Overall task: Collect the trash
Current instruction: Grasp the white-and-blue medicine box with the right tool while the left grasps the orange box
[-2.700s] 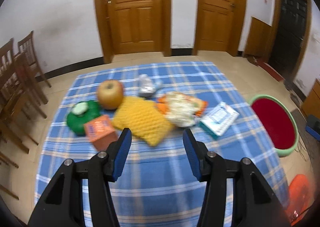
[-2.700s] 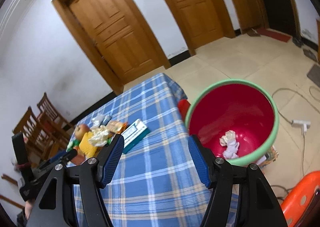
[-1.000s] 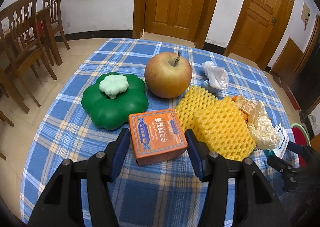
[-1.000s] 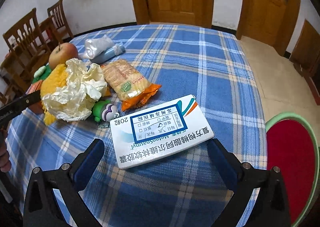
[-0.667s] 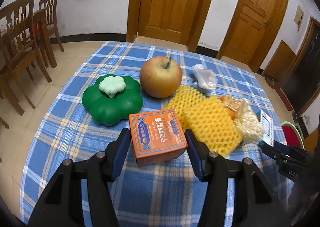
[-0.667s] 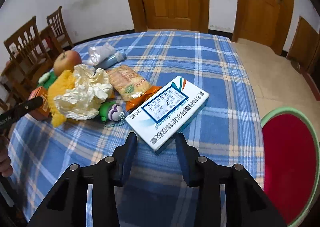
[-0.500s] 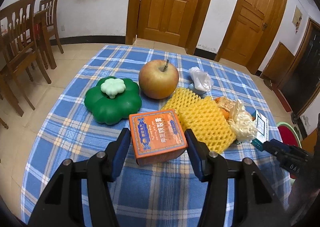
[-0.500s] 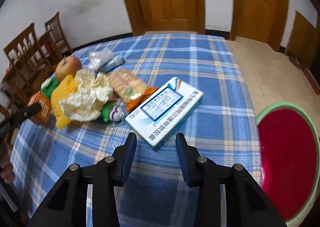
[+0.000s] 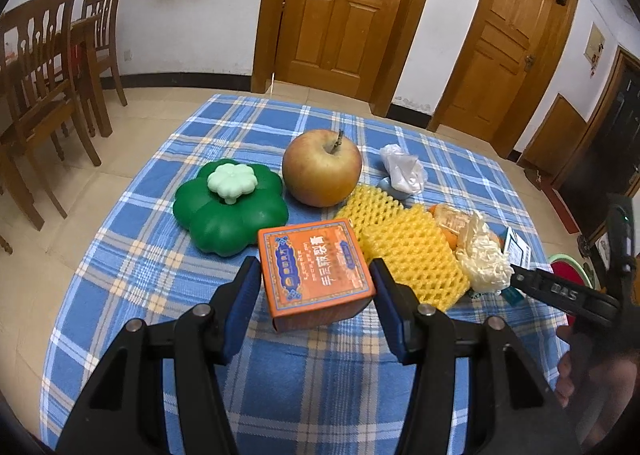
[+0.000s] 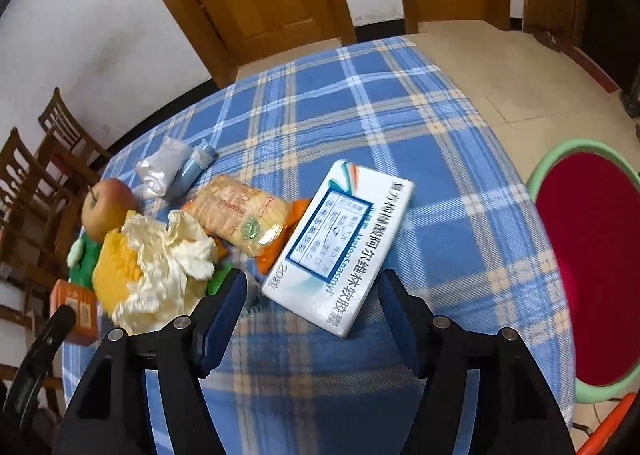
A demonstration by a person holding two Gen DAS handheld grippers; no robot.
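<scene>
A: Orange cardboard is the first thing you'd notice: a small orange box (image 9: 316, 269) sits between the blue pads of my left hand-held gripper (image 9: 316, 295). The pads stand just at its sides; I cannot tell whether they press it or only frame it.

B: And your other one?

A: My right hand-held gripper (image 10: 310, 305) is spread wide, with a white medicine box (image 10: 340, 243) lying slantwise between its fingers, untouched as far as I can see. Both boxes lie on the desk (image 9: 132, 239), which has a blue checked cloth.

B: Why there?

A: My guess is that the trash is clustered mid-desk, so each hand takes the piece nearest it. A red bin (image 10: 592, 267) with a green rim stands on the floor by the desk's right edge, close to my right side.

B: How are you holding them?

A: Both point forward and tilt down toward the cloth. The right one looks tipped sideways too.
</scene>
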